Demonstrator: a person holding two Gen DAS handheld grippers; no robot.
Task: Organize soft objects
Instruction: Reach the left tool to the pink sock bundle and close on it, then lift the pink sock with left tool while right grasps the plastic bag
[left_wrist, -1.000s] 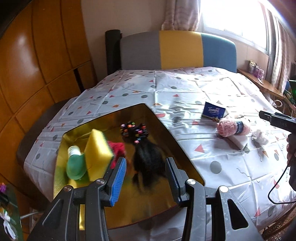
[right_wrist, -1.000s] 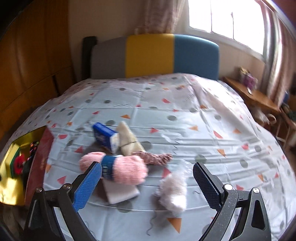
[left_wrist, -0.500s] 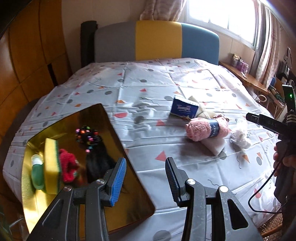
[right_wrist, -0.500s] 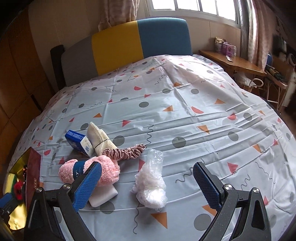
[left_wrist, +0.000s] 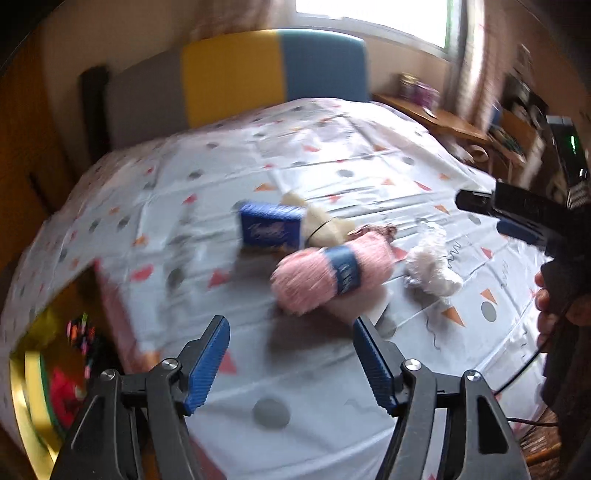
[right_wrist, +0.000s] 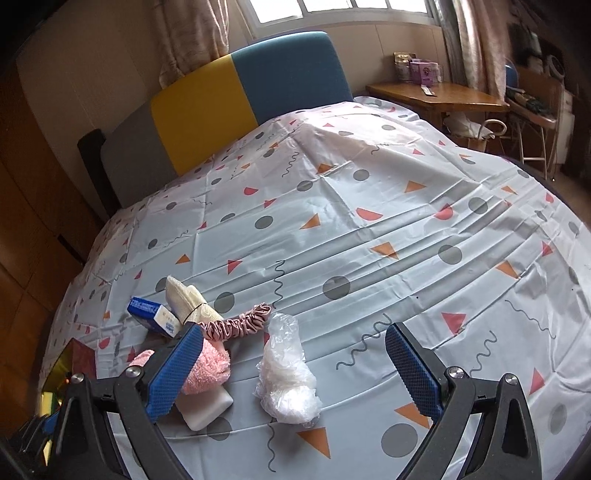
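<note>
While we scan from the left, we find the gold tray (left_wrist: 22, 398) at the near left edge of the bed (right_wrist: 369, 229), holding a yellow sponge (left_wrist: 35, 391), something red (left_wrist: 64, 391) and a dark bundle with coloured beads (left_wrist: 83, 332); blur hides finer detail. Our left gripper (left_wrist: 291, 363) hangs over bare sheet just right of the tray, its fingers (left_wrist: 207, 363) spreading apart with nothing between them. Farther in lies a blue tissue pack (right_wrist: 149, 314), touching a cream rolled cloth (right_wrist: 192, 304) tied with a thin band. Nearer sits the pink yarn skein (left_wrist: 328, 275) with its blue label, resting on a white block (right_wrist: 205, 404). A dusty pink scrunchie (right_wrist: 240, 325) stretches between the cloth and a crumpled clear plastic bag (right_wrist: 286, 376), which lies just right of the yarn. Our right gripper (right_wrist: 293, 373) hovers over that bag, fingers (right_wrist: 413, 373) released and wide, touching nothing we can see. At the far right stands a wooden side table (right_wrist: 436, 98).
</note>
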